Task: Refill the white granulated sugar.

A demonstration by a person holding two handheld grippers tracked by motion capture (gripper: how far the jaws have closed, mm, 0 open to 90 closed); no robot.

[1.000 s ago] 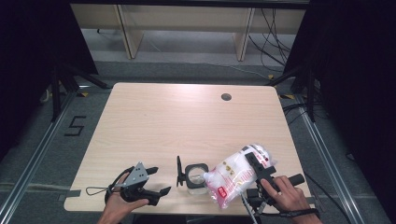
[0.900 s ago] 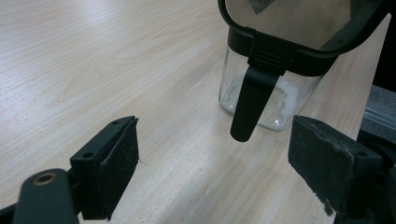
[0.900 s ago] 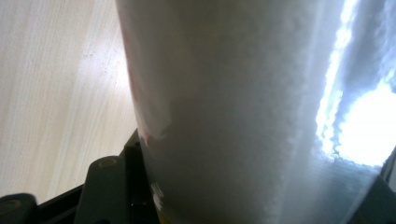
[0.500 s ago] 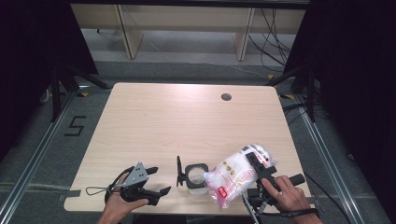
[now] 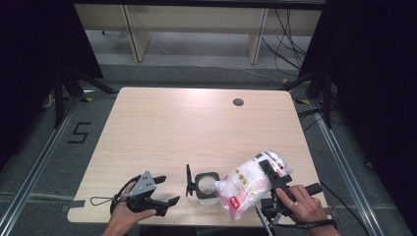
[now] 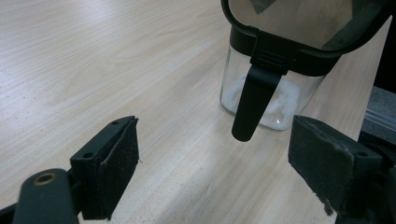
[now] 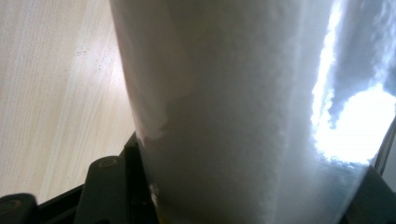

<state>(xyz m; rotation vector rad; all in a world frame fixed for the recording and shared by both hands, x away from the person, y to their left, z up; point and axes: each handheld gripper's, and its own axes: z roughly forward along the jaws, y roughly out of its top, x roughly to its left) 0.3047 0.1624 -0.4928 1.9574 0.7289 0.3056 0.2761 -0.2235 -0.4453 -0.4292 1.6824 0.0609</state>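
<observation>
We judge the work to be pouring white granules from a plastic bag [image 5: 248, 184] into a glass jar [image 5: 206, 186], and we place it in the middle of that pour. The right gripper [image 5: 273, 173] has its fingers closed around the bag at a middling width, the bag's body filling the space between them; in the right gripper view the white contents [image 7: 233, 116] press right up against the camera. The bag lies tilted, with its lower end pointing toward the jar's mouth and, as far as we can tell from above, touching or just over its rim.

The jar stands upright on the surface [image 5: 196, 128] near the person's edge, between the two hands, with its hinged black lid [image 5: 188, 180] swung open and standing up at its left side. In the left gripper view a thin layer of white material shows at the bottom of the jar [image 6: 271, 100], so some has gone in but most of the jar is unfilled. The left gripper [image 5: 160, 189] rests near the jar with its fingers [image 6: 112, 163] wide apart and nothing between them.

What remains, as we read it: finishing the pour, setting the bag down, and closing the lid.
</observation>
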